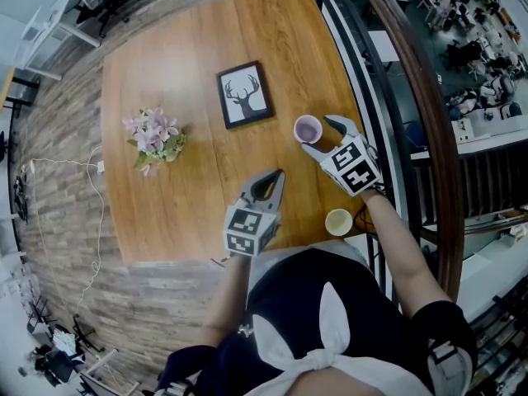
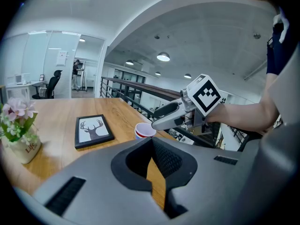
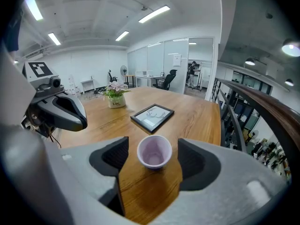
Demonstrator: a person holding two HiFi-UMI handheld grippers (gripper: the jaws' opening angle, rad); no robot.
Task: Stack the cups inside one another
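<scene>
A lilac cup (image 1: pixel 308 128) stands upright on the wooden table (image 1: pixel 181 73), right of a framed deer picture. My right gripper (image 1: pixel 316 134) is open, with a jaw on each side of this cup (image 3: pixel 154 151); I see no contact. From the left gripper view the same cup (image 2: pixel 144 131) shows red and blue stripes, with the right gripper (image 2: pixel 164 118) beside it. A cream cup (image 1: pixel 338 221) stands near the table's front edge, under my right forearm. My left gripper (image 1: pixel 271 181) hovers over the table's near middle, shut and holding nothing (image 2: pixel 152 156).
The deer picture (image 1: pixel 245 94) lies flat beyond the cups. A small pot of pink flowers (image 1: pixel 154 139) stands at the table's left. A railing (image 1: pixel 412 97) runs along the table's right edge, with a drop to a lower floor beyond.
</scene>
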